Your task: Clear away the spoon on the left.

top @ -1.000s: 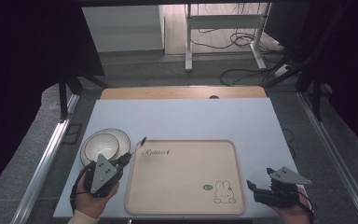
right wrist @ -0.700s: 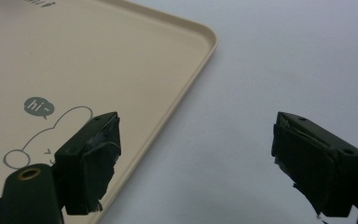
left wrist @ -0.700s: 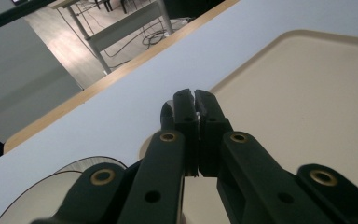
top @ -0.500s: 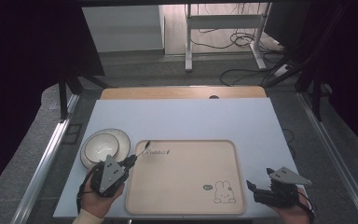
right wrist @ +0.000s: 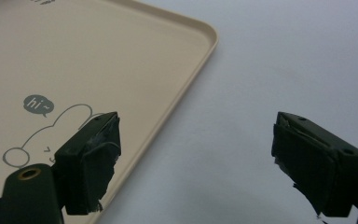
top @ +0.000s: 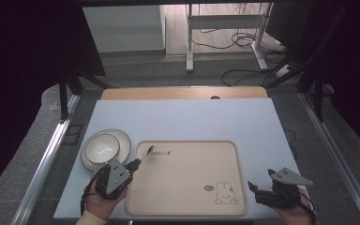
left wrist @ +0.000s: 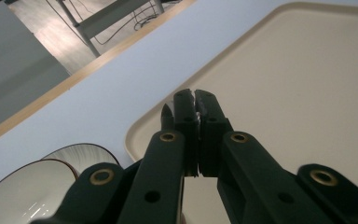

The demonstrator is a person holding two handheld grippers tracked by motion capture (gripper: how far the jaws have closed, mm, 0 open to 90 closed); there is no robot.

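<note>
A beige tray [top: 187, 178] with a rabbit drawing [top: 225, 192] lies on the white table. My left gripper [top: 145, 153] is shut with nothing visible between its jaws. Its tips hang over the tray's far left corner [left wrist: 135, 133]. Just left of it, a white bowl [top: 102, 147] with a dark rim sits on a plate [top: 122, 140]; the left gripper view shows the bowl [left wrist: 23, 196] too. My right gripper [top: 255, 191] stands open and empty at the tray's near right edge. In the right gripper view [right wrist: 196, 154], one jaw is over the rabbit [right wrist: 70, 116] and the other over bare table.
A wooden strip [top: 183, 93] borders the table's [top: 192, 122] far side. Metal rails [top: 47, 159] run along both sides. Beyond stand a desk frame [top: 225, 28] and floor cables [top: 243, 72].
My left gripper has moved to the right, so its shut jaws now reach over the tray's corner. The right gripper has stayed where it was.
</note>
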